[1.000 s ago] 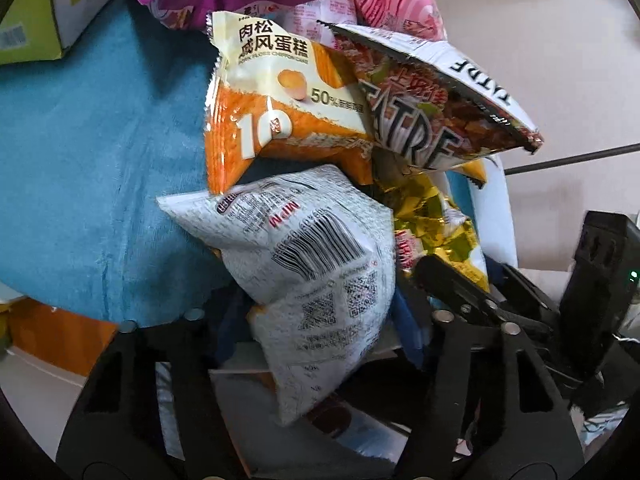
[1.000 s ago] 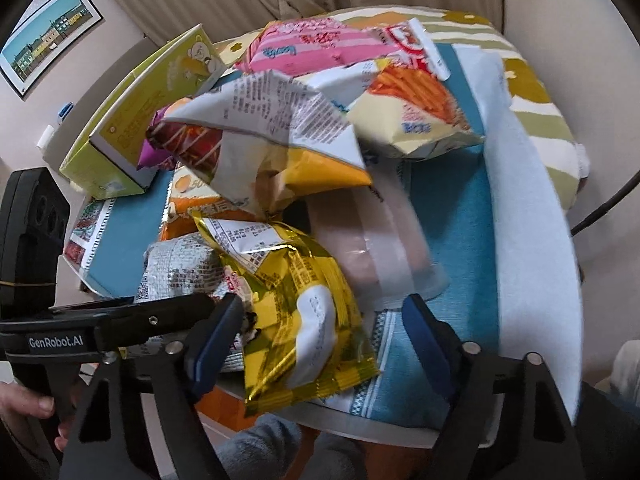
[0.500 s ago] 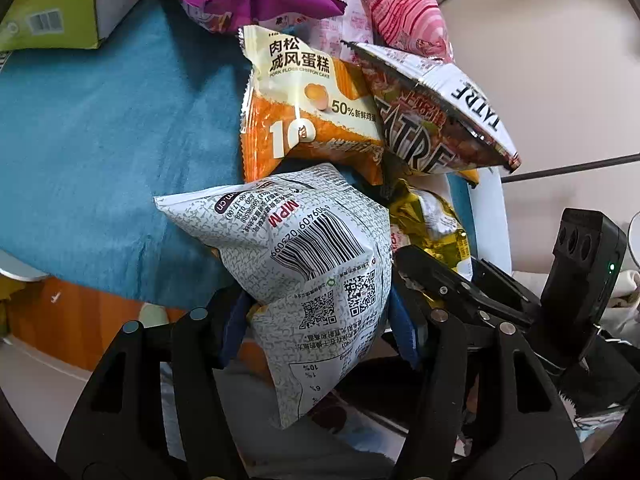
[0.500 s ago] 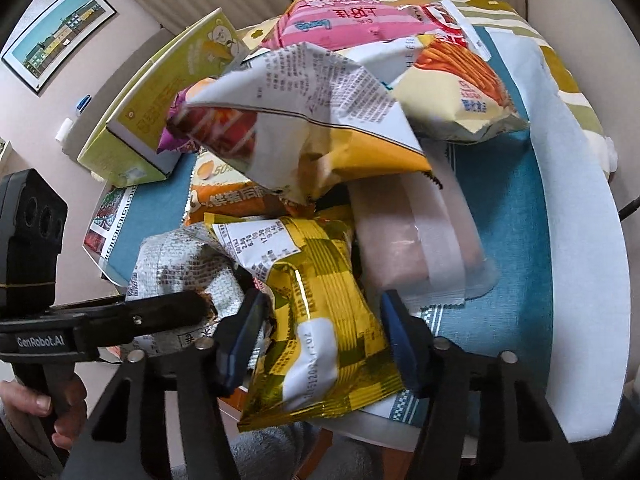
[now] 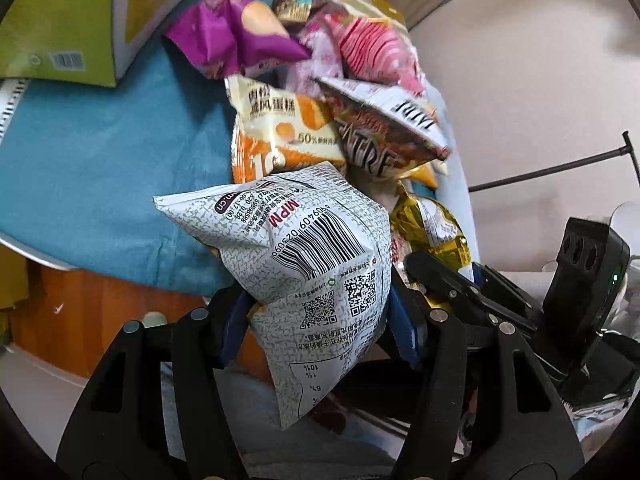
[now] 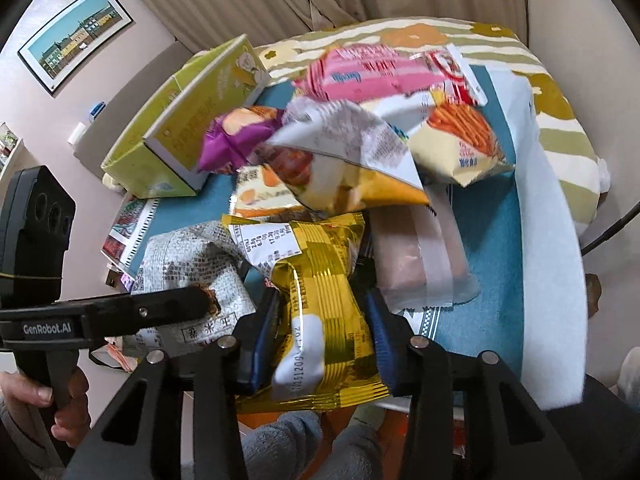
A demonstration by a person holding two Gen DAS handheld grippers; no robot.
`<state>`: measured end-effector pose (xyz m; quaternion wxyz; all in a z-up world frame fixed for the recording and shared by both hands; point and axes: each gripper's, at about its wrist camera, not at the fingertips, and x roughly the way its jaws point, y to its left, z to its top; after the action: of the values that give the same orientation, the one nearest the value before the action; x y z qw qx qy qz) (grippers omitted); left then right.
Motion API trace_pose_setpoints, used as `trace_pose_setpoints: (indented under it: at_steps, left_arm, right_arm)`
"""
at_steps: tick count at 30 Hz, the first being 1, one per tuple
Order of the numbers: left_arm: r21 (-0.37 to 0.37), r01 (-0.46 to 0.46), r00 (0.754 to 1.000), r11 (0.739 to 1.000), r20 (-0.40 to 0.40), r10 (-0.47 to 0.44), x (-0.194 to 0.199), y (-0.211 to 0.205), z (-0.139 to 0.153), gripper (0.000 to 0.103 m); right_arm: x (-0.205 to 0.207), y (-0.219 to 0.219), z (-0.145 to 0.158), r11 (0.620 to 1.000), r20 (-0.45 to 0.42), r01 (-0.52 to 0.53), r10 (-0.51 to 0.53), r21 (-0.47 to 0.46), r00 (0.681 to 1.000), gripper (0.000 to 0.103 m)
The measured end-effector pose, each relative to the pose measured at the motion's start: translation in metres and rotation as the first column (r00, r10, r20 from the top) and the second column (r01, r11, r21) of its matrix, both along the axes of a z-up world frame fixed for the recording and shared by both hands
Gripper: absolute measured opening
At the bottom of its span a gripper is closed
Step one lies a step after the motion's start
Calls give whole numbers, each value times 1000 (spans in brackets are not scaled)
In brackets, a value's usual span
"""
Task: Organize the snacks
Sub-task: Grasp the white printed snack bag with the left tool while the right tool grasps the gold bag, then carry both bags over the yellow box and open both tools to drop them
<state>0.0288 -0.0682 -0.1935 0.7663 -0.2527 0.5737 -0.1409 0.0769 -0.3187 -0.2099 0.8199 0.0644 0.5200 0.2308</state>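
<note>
My left gripper [image 5: 316, 316] is shut on a white speckled snack bag [image 5: 312, 264] with a barcode, held off the table's near edge; the bag also shows in the right wrist view [image 6: 188, 264]. My right gripper [image 6: 320, 320] is shut on a gold-yellow snack bag [image 6: 320, 300], also seen in the left wrist view [image 5: 436, 228]. Behind them lies a pile of snacks: an orange cake bag [image 5: 280, 136], a purple bag [image 5: 236, 40], a pink bag [image 6: 360, 72], a fries bag [image 6: 460, 140] and a white-and-orange chip bag [image 6: 348, 160].
A blue cloth [image 5: 92, 152] covers the table. A yellow-green box [image 6: 192, 120] stands at the back left. A clear pinkish packet [image 6: 416, 256] lies right of the gold bag. A striped cushion [image 6: 552, 120] is behind. The table's near edge is just below both grippers.
My right gripper has closed onto the gold bag. My left gripper has pulled back and up with the white bag, and more of the table now shows.
</note>
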Motion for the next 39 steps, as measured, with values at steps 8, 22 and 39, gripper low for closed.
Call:
trace_pose_setpoints:
  at_steps: [8, 22, 39]
  left_arm:
    - [7, -55, 993, 998, 106, 54, -13, 30, 56, 57]
    - [18, -139, 958, 990, 256, 130, 33, 81, 121, 57]
    - [61, -80, 964, 995, 258, 62, 215, 250, 115, 57]
  right_arm:
    - [-10, 8, 45, 1000, 79, -11, 9, 24, 997, 38]
    - [33, 57, 122, 999, 248, -40, 33, 25, 968, 37]
    - [169, 218, 159, 998, 290, 39, -49, 38, 956, 37]
